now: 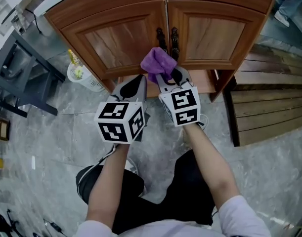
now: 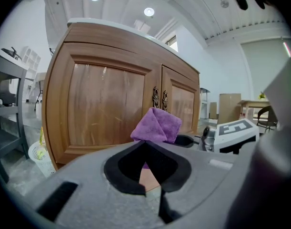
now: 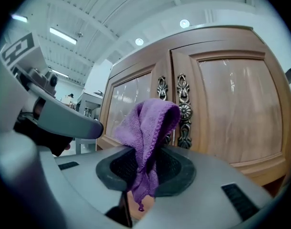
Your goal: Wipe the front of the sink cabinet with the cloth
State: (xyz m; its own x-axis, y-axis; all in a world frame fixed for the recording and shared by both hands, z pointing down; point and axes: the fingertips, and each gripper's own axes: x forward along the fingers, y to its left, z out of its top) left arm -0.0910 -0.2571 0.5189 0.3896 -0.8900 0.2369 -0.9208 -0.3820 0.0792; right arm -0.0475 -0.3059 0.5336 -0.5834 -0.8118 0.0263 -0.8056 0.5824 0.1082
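The purple folded microfibre cloth (image 1: 158, 63) sits between the jaws of the right gripper (image 1: 166, 77), in front of the dark ornate metal handles (image 1: 166, 37) where the two doors of the brown wooden sink cabinet (image 1: 116, 38) meet. The left gripper (image 1: 135, 85) lies just left of it, jaws together beside the cloth. A white mesh plastic basket (image 1: 86, 78) stands at the cabinet's left corner, a dark metal rack (image 1: 22, 63) further left, and brown wooden slatted boards (image 1: 269, 107) lie to the cabinet's right.

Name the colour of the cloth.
Purple; the cloth shows best in the right gripper view.
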